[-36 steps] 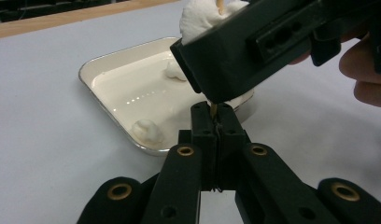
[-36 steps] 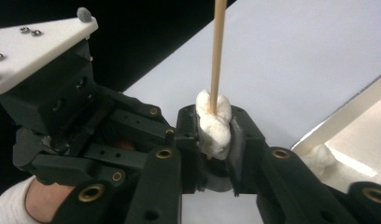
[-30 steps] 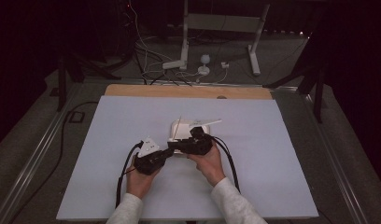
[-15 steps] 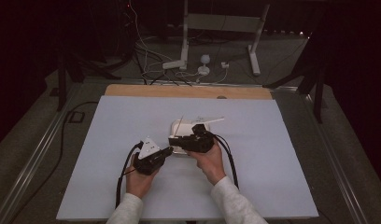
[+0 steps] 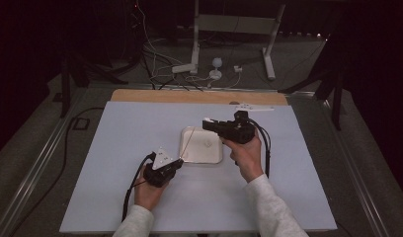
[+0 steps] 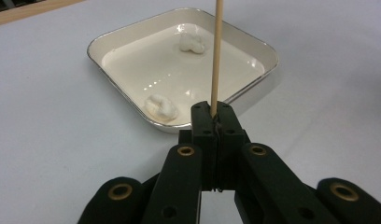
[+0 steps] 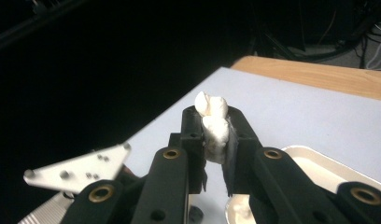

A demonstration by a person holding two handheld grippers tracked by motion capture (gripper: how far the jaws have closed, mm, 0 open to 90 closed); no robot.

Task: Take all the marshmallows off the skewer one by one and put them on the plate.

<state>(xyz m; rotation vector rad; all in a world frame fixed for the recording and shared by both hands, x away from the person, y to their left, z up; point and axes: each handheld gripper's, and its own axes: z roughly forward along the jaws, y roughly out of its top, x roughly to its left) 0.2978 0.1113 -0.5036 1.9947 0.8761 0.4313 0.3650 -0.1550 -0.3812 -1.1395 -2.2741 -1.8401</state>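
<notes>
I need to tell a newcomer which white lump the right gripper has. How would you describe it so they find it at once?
Start at the square cream tray in the middle of the pale table. Just above its right side the right gripper is raised, and the white lump is pinched between its black jaws. Unlike the two lumps lying loose in the tray, it is in the air and clamped.

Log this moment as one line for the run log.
left gripper: shut on skewer | right gripper: shut on white piece, above tray | tray: two pieces

The right hand-held gripper (image 5: 208, 122) has lifted off the tray (image 5: 189, 157) with a white lump (image 7: 214, 125) — the left hand-held gripper (image 5: 179, 161) drew nearer, tray now uncovered
</notes>
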